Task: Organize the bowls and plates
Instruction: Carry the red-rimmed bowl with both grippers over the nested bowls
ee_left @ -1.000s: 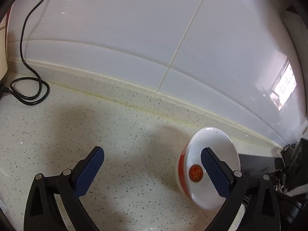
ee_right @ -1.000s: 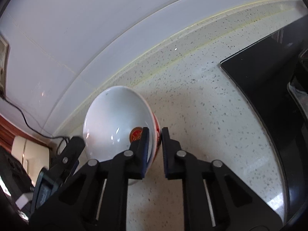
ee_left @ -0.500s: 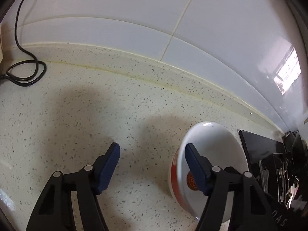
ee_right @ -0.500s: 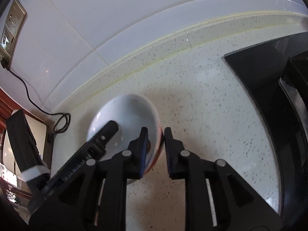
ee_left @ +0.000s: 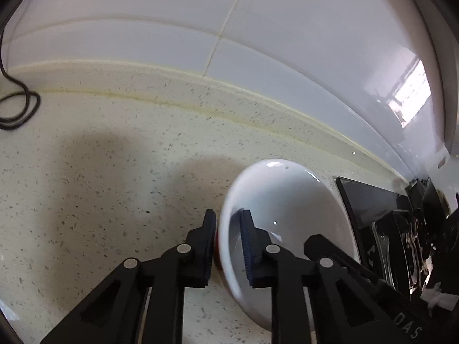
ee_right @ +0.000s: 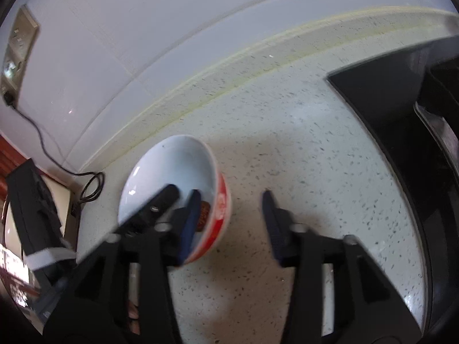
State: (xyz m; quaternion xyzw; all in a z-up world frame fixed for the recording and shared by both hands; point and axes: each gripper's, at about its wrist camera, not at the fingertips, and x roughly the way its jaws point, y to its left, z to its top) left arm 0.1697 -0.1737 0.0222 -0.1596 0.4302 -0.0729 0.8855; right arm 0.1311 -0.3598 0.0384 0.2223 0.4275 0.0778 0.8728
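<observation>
A white bowl (ee_left: 289, 206) with a red outside and a round red emblem hangs tilted just above the speckled counter. My left gripper (ee_left: 228, 223) is shut on the bowl's near rim, one finger inside and one outside. In the right wrist view the same bowl (ee_right: 175, 177) shows at centre left with the left gripper's finger reaching into it. My right gripper (ee_right: 232, 200) is open; its left finger is inside the bowl and its right finger stands apart over the counter.
The speckled counter (ee_left: 114, 186) runs back to a white tiled wall (ee_left: 258, 14). A black stovetop (ee_right: 401, 114) lies at the right. A black cable (ee_left: 17, 109) coils at the far left, below a wall socket (ee_right: 17, 46).
My left gripper closed on the bowl's rim. My right gripper, shut on the opposite rim before, has opened and let go. The bowl has tipped closer to level.
</observation>
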